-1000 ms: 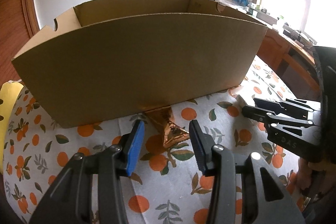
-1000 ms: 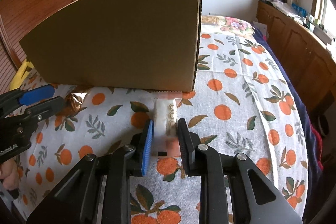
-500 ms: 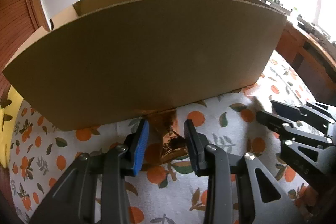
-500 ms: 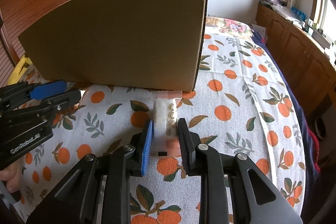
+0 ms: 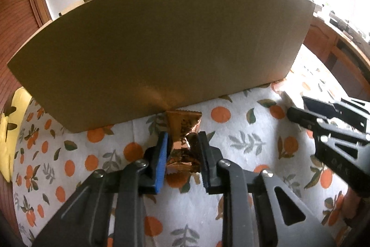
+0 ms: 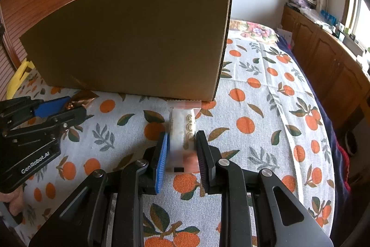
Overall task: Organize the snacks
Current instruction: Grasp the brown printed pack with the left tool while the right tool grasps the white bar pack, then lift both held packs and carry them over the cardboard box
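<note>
**Both tongs now on a snack in front of the box**

Your left tongs [image 5: 182, 149] have moved in over the last second and now pinch the copper foil packet [image 5: 183, 131], which a moment ago lay loose ahead of their open fingers. Your right tongs [image 6: 181, 149] keep their hold on the white snack pack [image 6: 182, 129], much as before. Both snacks sit low over the orange-print cloth [image 6: 266, 108], just in front of the cardboard box [image 5: 161, 43], the foil packet's far end almost touching its wall. By my reading, picking up is finished on both sides; next you lift each snack over the tall near wall and drop it inside.
</note>
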{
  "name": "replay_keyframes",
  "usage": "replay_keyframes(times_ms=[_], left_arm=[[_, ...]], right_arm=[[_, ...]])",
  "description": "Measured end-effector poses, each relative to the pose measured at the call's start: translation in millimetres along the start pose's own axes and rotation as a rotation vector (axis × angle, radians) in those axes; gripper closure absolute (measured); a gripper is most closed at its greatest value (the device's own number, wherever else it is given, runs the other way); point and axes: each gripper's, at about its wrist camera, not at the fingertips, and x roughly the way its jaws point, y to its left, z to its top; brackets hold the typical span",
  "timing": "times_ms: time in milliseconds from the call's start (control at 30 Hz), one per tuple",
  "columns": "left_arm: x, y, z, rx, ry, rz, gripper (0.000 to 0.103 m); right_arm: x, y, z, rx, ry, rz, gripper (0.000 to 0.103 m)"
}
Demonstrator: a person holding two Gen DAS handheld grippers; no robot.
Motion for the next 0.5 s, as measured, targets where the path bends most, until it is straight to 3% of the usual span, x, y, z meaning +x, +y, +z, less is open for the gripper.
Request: replay_keyframes(times_ms=[233, 500], left_arm=[[-14.9, -0.9, -17.2, 0.008, -0.013, -0.025, 0.081], [-42.6, 5.2, -23.5, 0.015, -0.085, -0.042, 0.081]], right_arm=[[0.6, -0.3, -0.3, -0.002, -0.001, -0.003, 0.08], [-0.9, 5.5, -0.4, -0.021, -0.007, 0.014, 0.081]])
